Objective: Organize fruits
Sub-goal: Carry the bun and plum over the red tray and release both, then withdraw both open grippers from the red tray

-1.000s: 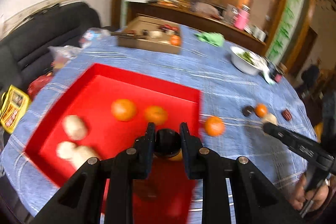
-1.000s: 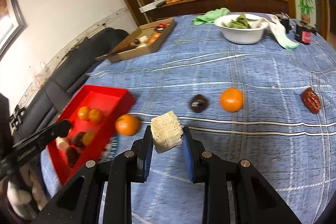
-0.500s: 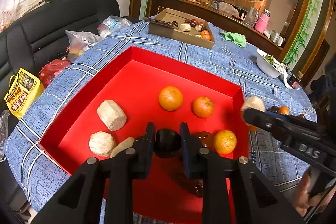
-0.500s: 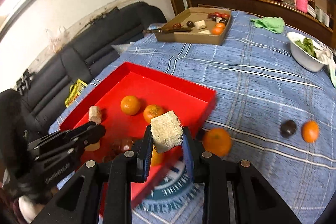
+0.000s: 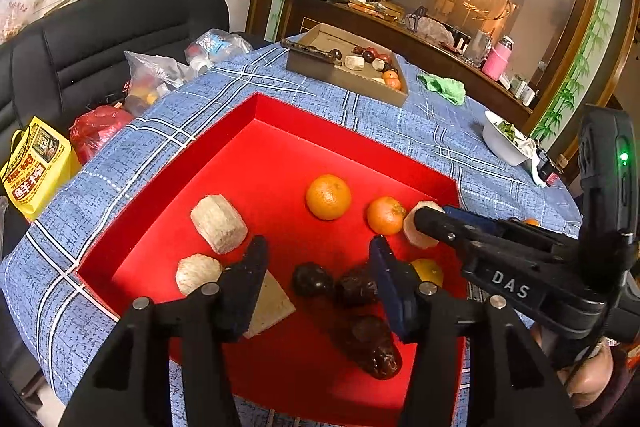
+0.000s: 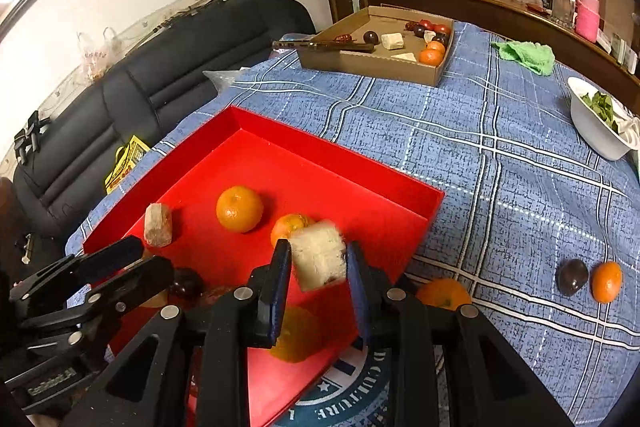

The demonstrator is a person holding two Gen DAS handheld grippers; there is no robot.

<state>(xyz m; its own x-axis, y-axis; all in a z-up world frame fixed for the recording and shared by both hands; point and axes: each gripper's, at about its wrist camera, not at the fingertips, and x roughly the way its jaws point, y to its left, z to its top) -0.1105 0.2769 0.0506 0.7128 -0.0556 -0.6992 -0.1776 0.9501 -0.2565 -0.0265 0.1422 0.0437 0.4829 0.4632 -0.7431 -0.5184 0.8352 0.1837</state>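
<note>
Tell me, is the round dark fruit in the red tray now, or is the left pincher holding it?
In the tray. The dark fruit lies on the red tray floor, and the left gripper is open above it.

Dark fruit between parted jaws

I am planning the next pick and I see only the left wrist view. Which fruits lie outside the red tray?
Observer: An orange lies on the cloth, just outside the red tray.
Operator: Are there more?
Observer: A dark fruit and a small orange lie close together, farther right.
Operator: What about the right gripper?
Observer: A beige block fills the gap between the jaws of the right gripper.
</note>
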